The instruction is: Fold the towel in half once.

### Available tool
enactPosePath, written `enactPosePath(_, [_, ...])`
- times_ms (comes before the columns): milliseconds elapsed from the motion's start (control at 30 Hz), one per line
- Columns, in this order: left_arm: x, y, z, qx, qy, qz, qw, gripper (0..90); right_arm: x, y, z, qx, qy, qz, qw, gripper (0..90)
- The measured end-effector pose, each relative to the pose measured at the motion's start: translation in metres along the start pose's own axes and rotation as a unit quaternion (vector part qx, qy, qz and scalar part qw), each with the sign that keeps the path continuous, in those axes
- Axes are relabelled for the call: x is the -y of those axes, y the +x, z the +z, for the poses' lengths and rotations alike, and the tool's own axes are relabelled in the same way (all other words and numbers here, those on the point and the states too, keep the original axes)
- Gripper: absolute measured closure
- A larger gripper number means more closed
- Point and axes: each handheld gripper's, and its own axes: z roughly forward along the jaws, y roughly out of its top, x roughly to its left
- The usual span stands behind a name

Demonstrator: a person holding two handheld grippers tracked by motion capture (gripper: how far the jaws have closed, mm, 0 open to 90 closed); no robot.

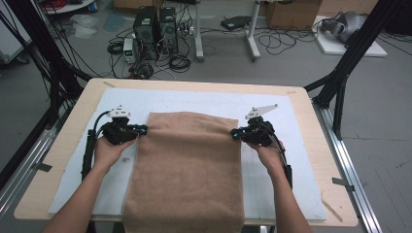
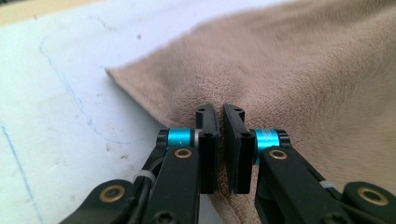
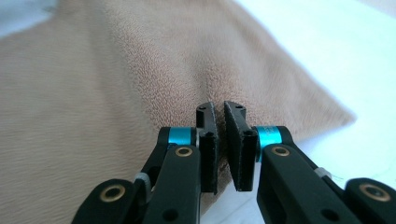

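On desk (image 1: pixel 68 145), tan towel (image 1: pixel 189 165) flat w/ near end over front edge: soft, limp, light, sags if lifted, so hold by side edges near far corners, as left gripper (image 1: pixel 142 130) & right gripper (image 1: pixel 235 133) now clamp it.

A pale wooden worktop (image 1: pixel 58 145) topped with a white mat (image 1: pixel 291 145) stands on grey floor (image 1: pixel 379 145). Beyond it sit two black computer towers (image 1: pixel 155 31), tangled cables (image 1: pixel 180 60), cardboard boxes (image 1: pixel 291 14) and white table legs (image 1: pixel 251 34).
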Motion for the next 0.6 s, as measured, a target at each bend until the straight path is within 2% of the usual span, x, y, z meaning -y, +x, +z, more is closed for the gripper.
enactPosePath(67, [0.000,-0.005,-0.011,0.007,-0.012,0.005,0.9999,84.1,-0.003,0.009,-0.010,-0.012,-0.001,-0.014,0.9998,83.9])
enactPosePath(133, [0.004,-0.015,-0.023,0.012,-0.015,0.025,0.9995,84.1,-0.003,0.019,-0.020,-0.019,0.000,-0.029,0.9994,83.8])
enactPosePath(200, [0.010,-0.024,-0.031,0.017,-0.017,0.038,0.9990,84.1,0.001,0.030,-0.029,-0.025,0.002,-0.036,0.9991,83.8])
enactPosePath(267, [0.020,-0.033,-0.040,0.022,-0.021,0.051,0.9982,84.1,0.008,0.041,-0.034,-0.030,0.001,-0.043,0.9986,83.8])
enactPosePath(333, [0.030,-0.041,-0.048,0.025,-0.022,0.060,0.9976,84.1,0.016,0.052,-0.037,-0.032,0.011,-0.051,0.9981,83.8])
enactPosePath(500, [0.061,-0.063,-0.064,0.038,-0.023,0.077,0.9960,84.0,0.042,0.081,-0.042,-0.046,0.026,-0.063,0.9966,83.8])
enactPosePath(600, [0.079,-0.073,-0.070,0.044,-0.020,0.081,0.9955,83.5,0.054,0.092,-0.042,-0.056,0.039,-0.067,0.9954,83.5])
